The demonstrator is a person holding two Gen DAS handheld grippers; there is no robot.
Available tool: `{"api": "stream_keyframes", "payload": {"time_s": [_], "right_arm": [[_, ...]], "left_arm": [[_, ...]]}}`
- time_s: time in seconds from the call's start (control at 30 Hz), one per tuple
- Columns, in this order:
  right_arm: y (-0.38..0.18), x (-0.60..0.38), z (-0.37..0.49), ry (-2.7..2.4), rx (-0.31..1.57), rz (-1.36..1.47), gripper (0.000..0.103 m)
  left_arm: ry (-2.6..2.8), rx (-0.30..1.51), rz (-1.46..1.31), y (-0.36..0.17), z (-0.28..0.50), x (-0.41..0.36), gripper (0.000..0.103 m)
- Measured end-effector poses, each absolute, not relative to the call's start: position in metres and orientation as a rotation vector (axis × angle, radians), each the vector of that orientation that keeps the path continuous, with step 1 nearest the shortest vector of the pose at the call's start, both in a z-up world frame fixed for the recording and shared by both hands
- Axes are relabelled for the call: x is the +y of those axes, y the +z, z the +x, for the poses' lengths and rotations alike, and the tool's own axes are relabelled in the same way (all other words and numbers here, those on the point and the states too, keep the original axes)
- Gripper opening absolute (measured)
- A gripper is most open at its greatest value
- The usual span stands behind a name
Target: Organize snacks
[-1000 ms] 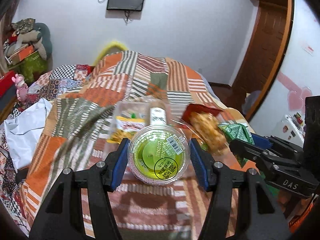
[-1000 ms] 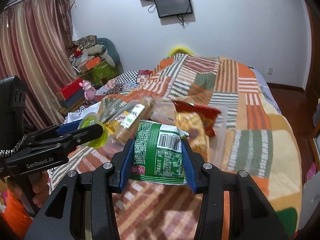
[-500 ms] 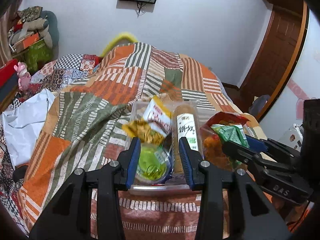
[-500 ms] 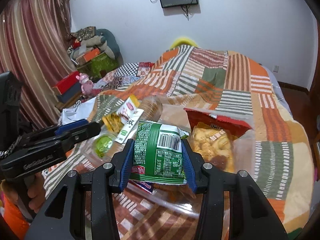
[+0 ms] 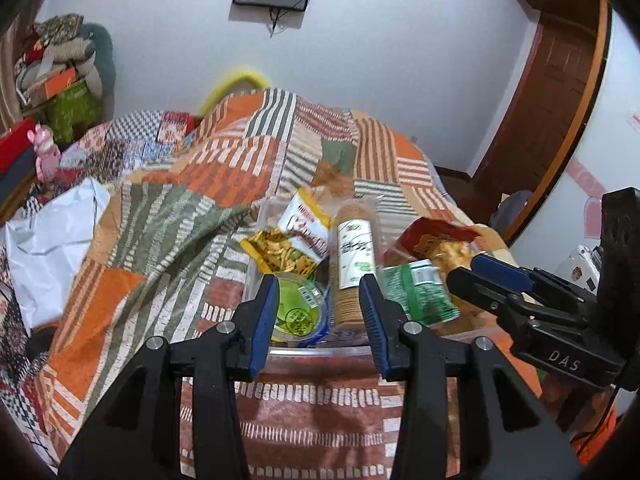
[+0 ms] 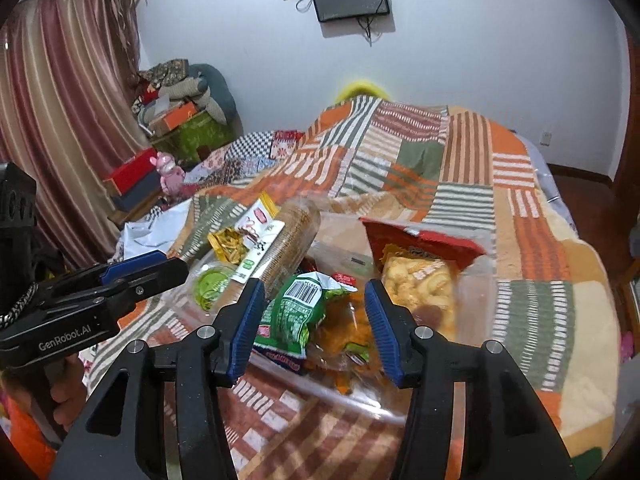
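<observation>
Clear plastic bin is sitting on the patchwork quilt, near its front edge, and all the snacks are lying inside it. Cracker sleeve is lying flat with its long axis running from the bin's near wall toward the far wall, white label up; the label writing is too blurred to read. Green jelly cup is resting in the bin's near-left corner, lid up with a barcode sticker on it. Yellow snack bag is leaning at the bin's far-left side. Green packet is lying just right of the sleeve, barcode end pointing away from the right wrist camera. Red chip bag is filling the bin's right side. Left gripper is hovering over the cup and sleeve, jaws apart, holding nothing. Right gripper is hovering over the green packet, jaws spread wide, empty. "GenRobot.AI" is showing on the left gripper body, "DAS" on the right. Quilt is lying open beyond the bin's far wall and to its left.
</observation>
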State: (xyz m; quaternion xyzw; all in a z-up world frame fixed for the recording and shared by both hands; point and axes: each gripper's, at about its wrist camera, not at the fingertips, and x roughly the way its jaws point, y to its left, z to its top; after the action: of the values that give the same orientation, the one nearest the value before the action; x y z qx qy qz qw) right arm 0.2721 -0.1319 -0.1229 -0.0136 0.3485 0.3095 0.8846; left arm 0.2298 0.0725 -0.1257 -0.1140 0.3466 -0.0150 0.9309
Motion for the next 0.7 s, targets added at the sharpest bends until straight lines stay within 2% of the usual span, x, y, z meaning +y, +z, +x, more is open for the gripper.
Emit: {"api": "stream_keyframes", "payload": {"time_s": [0.13, 0.23, 0.4, 0.47, 0.6, 0.7], "right_arm": [[-0.101, -0.150, 0.255, 0.617, 0.672, -0.018, 0.048], [-0.082, -0.165, 0.238, 0.605, 0.625, -0.012, 0.049], [-0.052, -0.185, 0.208, 0.572, 0.538, 0.018, 0.070], [-0.041, -0.190, 0.195, 0.557, 0.504, 0.028, 0.071], [-0.028, -0.195, 0.174, 0.538, 0.459, 0.034, 0.082], [-0.023, -0.197, 0.163, 0.501, 0.424, 0.023, 0.084]], "left_arm": [[-0.036, 0.634, -0.199, -0.098, 0.207, 0.061, 0.053], [-0.043, 0.576, -0.186, -0.074, 0.189, 0.053, 0.056], [-0.045, 0.476, -0.152, -0.040, 0.156, 0.039, 0.063], [-0.041, 0.439, -0.134, -0.029, 0.144, 0.034, 0.071], [-0.039, 0.390, -0.108, -0.012, 0.121, 0.024, 0.079], [-0.033, 0.365, -0.097, -0.007, 0.107, 0.020, 0.086]]}}
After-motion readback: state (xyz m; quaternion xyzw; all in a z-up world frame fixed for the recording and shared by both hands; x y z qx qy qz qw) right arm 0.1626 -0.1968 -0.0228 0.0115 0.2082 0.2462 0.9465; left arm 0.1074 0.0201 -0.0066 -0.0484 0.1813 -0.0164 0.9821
